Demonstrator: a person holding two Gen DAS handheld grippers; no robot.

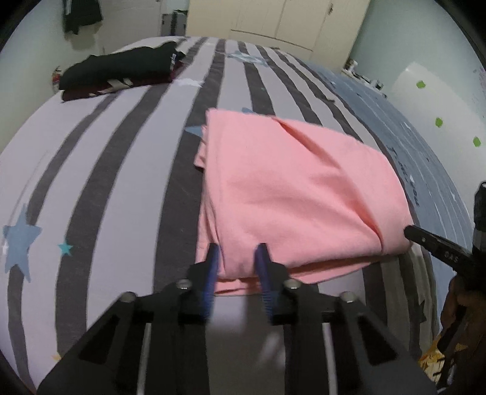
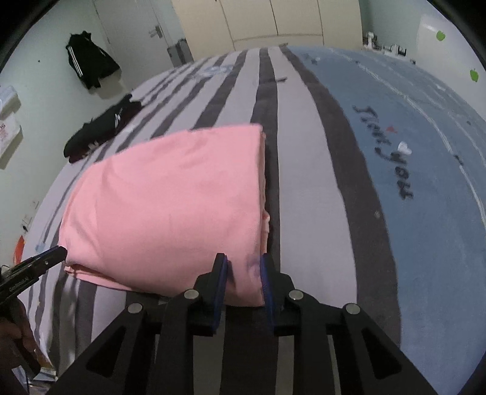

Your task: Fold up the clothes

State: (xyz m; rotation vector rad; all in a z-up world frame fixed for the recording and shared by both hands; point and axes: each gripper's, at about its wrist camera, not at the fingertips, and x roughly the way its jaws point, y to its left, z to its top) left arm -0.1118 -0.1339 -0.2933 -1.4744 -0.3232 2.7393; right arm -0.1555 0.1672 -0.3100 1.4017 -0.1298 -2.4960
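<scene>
**Inspector:** Bedroom; a bed (image 1: 127, 145) in a grey-striped and blue cover, pale cupboards (image 2: 267, 21) top centre.

**Clerk:** The garment?

**Inspector:** Folded pink garment (image 1: 297, 188) lies flat mid-frame on the bed, its folded edge at the bottom of both views.

**Clerk:** Claws?

**Inspector:** Left claw (image 1: 238, 258): jaws slightly apart, straddling the lower-left corner, not pinching. Right claw (image 2: 243, 267): likewise apart, at the lower-right corner, cloth between, unclamped.

**Clerk:** Beyond?

**Inspector:** Stack of dark clothes (image 1: 121, 73) upper left; black jacket (image 2: 88, 60) on the wall.
</scene>
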